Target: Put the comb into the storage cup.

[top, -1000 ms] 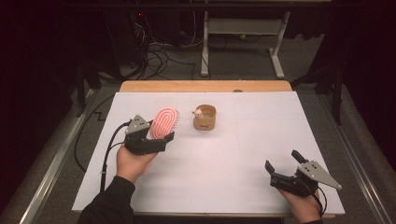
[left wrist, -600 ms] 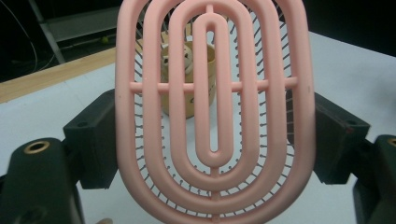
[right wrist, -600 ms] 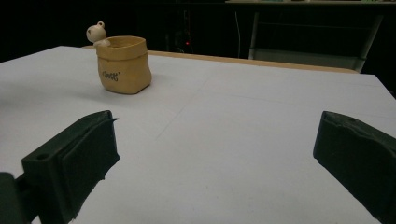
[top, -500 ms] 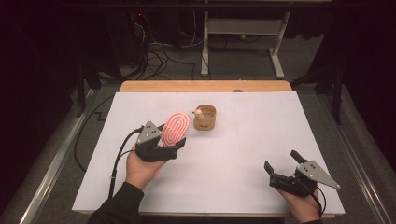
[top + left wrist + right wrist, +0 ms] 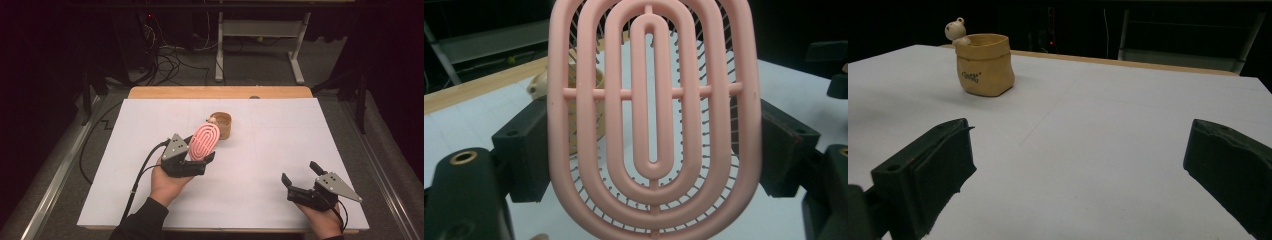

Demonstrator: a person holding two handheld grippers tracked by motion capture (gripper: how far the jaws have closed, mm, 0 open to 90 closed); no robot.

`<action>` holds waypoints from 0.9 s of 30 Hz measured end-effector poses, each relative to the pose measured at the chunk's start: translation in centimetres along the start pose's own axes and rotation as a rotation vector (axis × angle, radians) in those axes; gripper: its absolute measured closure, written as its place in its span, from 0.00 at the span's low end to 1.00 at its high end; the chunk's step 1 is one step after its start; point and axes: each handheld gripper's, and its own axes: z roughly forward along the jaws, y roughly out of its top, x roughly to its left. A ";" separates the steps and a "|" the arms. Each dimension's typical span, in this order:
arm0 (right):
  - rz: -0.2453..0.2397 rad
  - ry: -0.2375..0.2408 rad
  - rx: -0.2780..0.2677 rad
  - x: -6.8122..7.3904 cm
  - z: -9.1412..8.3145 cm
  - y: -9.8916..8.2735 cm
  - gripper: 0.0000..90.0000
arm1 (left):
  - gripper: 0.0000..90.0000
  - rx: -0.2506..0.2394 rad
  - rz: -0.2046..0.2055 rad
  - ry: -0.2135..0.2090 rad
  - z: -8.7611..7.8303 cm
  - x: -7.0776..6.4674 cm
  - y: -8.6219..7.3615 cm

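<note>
Left tool (image 5: 200,159) clamps my pink brush (image 5: 204,141) by its sides; its own view reveals bristles, with the bear pot (image 5: 574,100) at ten o'clock.

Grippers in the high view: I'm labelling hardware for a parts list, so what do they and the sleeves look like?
Both the left gripper and right gripper are black, two-jawed, each topped by a grey three-cornered plate with small holes. A black cable trails from the left one. The left arm wears a dark sleeve.
</note>
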 end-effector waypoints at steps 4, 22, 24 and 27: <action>0.004 -0.003 0.010 0.1 0.3 -0.1 0.00 | 0.20 -0.008 0.003 -0.018 0.6 -0.4 0.1; -0.016 0.003 0.077 2.1 2.3 0.4 0.00 | 0.20 -0.024 0.026 -0.060 0.1 -1.5 0.2; -0.004 0.011 0.088 2.2 2.8 0.5 0.00 | 0.20 -0.030 0.024 -0.061 -0.1 -1.6 0.3; 0.006 0.023 0.091 2.5 3.1 1.0 0.00 | 0.20 -0.031 0.027 -0.058 -0.2 -1.8 0.3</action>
